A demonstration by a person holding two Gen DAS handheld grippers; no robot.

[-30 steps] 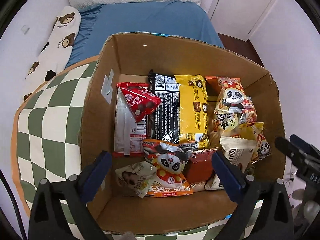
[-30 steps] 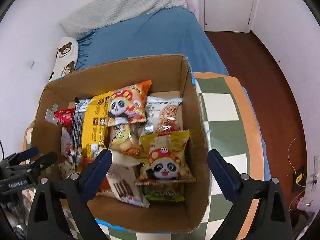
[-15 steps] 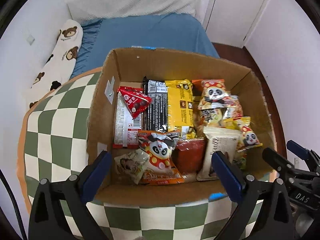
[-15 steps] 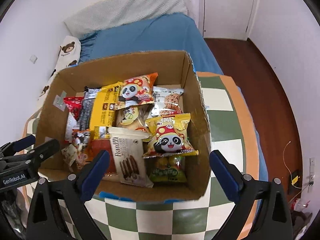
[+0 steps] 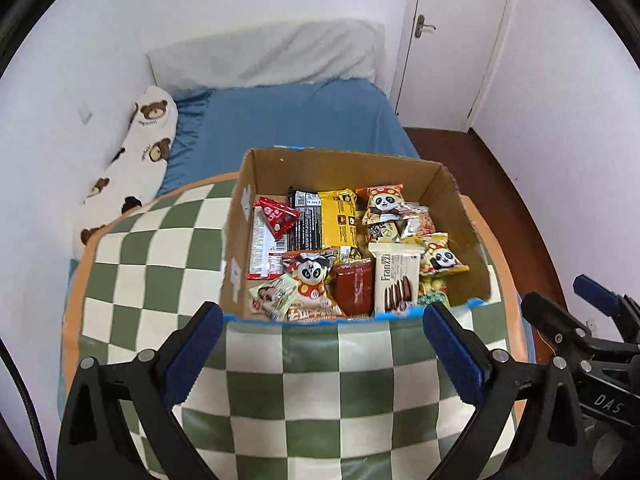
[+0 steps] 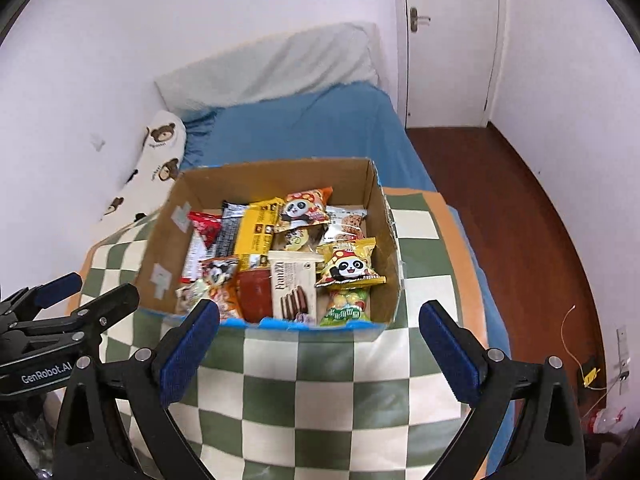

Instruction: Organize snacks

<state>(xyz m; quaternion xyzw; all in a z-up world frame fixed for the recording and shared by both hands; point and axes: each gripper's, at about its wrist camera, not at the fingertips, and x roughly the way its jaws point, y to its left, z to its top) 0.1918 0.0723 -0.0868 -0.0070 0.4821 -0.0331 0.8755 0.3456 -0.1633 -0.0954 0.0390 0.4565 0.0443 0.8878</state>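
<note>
Open brown cardboard box (image 5: 444, 184) on green-and-cream checked tablecloth (image 5: 320, 392), filled with mixed foil snack packets (image 5: 344, 224); packing judged finished or paused. Left gripper (image 5: 322, 344) and right gripper (image 6: 318, 340): jaws wide, empty, short of the box; next move calls for choosing a packet. Lower packets overlapped; small print illegible.

Your left gripper (image 5: 323, 350) is wide open, blue pads (image 5: 195, 350) splayed far apart, nothing between them, held level and pointing forward. Your right gripper (image 6: 319, 346) is the same: jaws spread wide, blue pads (image 6: 448, 350) clear, gripping nothing. The two grippers sit side by side, apart, not touching; each shows at the edge of the other's view, the right one at the left wrist's lower right, also spread apart.
</note>
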